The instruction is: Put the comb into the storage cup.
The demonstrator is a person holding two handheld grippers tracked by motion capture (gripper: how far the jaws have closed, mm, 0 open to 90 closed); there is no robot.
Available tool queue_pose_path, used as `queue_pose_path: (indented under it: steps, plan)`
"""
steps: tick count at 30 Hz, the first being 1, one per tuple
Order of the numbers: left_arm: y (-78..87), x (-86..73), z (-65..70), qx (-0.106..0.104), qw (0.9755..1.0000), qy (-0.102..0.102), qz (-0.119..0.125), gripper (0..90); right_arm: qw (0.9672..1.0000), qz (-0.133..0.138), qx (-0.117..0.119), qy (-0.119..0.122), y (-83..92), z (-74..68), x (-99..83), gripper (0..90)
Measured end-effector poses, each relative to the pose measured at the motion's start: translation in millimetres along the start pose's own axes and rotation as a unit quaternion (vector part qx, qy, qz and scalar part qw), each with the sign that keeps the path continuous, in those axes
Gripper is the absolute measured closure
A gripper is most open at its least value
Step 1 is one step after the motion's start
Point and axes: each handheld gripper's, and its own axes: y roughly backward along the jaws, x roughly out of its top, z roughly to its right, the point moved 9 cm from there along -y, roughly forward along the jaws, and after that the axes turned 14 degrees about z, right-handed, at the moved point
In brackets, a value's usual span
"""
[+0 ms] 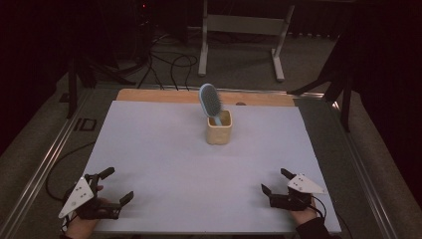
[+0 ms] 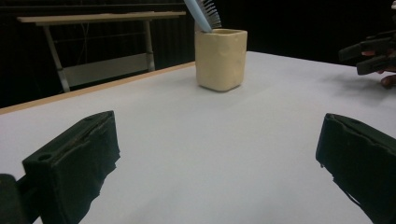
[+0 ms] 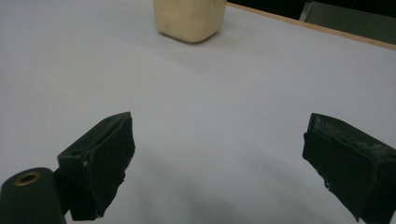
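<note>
Left gripper [image 1: 115,185] rests at the near left corner of the bench [image 1: 159,149], held in a hand [image 1: 82,224], its 2 jaws spread wide with nothing between them. In the left gripper view the white sheet lies bare between both jaws. Cream cup [image 1: 219,127] stands upright near the middle of the far edge, well apart from both grippers; a blue hairbrush [image 1: 210,101] sits handle-down in it, bristle head tilted up and left. Right gripper [image 1: 274,181] rests at the near right corner, its 2 jaws likewise wide apart and gripping nothing, pointing toward the cup.
</note>
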Motion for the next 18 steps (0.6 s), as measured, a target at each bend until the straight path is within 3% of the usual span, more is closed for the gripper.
queue_pose_path:
  steps: [18]
  plan:
    - [0.5,0.3,-2.5,0.007,1.0000,0.006,0.004,0.0,1.0000,0.000,-0.001,0.006,0.9,-0.4,2.2,8.8]
